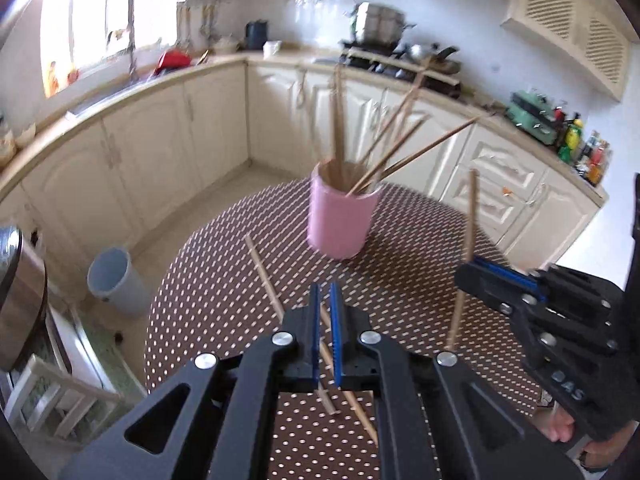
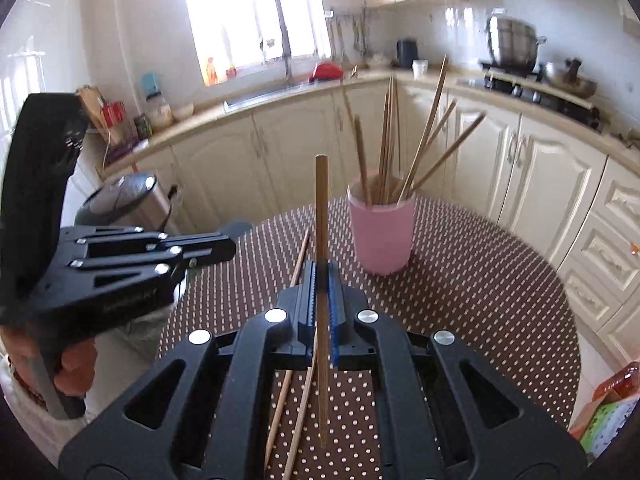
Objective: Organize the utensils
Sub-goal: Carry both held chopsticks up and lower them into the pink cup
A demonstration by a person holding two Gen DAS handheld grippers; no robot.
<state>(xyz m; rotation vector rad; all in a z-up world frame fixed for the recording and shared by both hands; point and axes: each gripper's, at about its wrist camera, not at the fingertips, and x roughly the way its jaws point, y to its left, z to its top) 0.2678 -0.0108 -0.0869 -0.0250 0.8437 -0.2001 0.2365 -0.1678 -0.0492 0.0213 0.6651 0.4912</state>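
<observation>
A pink cup holding several wooden chopsticks stands on the dotted round table. My right gripper is shut on one chopstick, held upright; it shows in the left wrist view at the right. My left gripper hovers over two loose chopsticks on the table, jaws nearly closed with a narrow gap, nothing clearly held. It shows side-on in the right wrist view. The loose chopsticks lie under my right gripper.
Cream kitchen cabinets curve behind the table. A grey bin stands on the floor at the left. A steel pot sits left of the table. A stove with cookware is at the back.
</observation>
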